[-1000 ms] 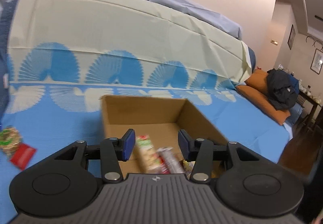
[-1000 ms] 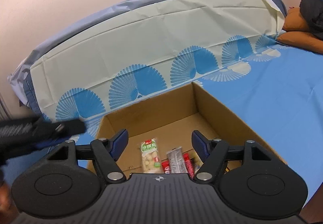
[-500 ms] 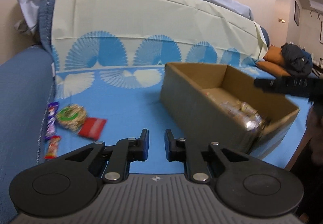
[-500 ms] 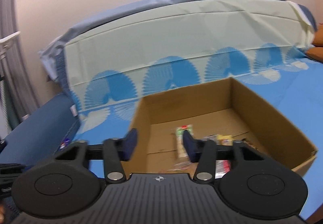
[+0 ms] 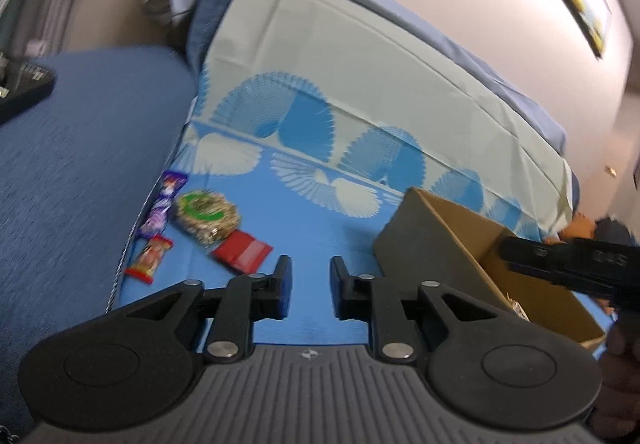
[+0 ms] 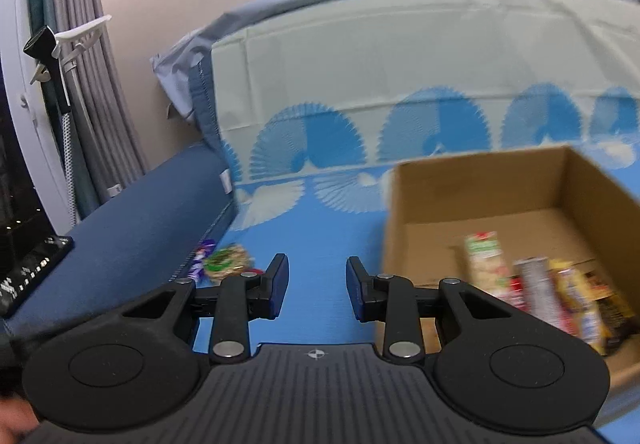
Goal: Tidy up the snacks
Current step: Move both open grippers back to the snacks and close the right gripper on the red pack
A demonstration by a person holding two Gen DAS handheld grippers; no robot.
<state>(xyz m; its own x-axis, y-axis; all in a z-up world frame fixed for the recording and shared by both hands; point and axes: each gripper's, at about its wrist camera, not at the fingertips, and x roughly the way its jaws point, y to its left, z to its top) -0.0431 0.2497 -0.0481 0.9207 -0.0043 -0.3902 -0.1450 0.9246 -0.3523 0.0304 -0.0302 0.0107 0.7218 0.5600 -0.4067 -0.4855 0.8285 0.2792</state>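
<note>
My left gripper (image 5: 308, 290) is open and empty above the blue sheet. Just beyond its left finger lie a red packet (image 5: 242, 250), a round green-labelled snack (image 5: 208, 215), a purple wrapper (image 5: 164, 201) and a small red-orange wrapper (image 5: 150, 258). The cardboard box (image 5: 424, 256) stands to the right. My right gripper (image 6: 316, 286) is open and empty, left of the box (image 6: 480, 183), which holds several snack packs (image 6: 484, 258). The round snack (image 6: 226, 262) and the purple wrapper (image 6: 200, 258) show past its left finger. The right gripper's body (image 5: 568, 262) reaches over the box.
A dark blue sofa arm (image 5: 80, 163) borders the snacks on the left. A fan-patterned cover (image 5: 340, 75) drapes the backrest. Grey curtains (image 6: 76, 83) and a white rack hang at far left. A dark device (image 5: 20, 87) rests on the sofa arm.
Both grippers swung left, away from the box and toward the loose snacks. The left jaws closed to a narrow gap half a second ago and have since widened somewhat.
</note>
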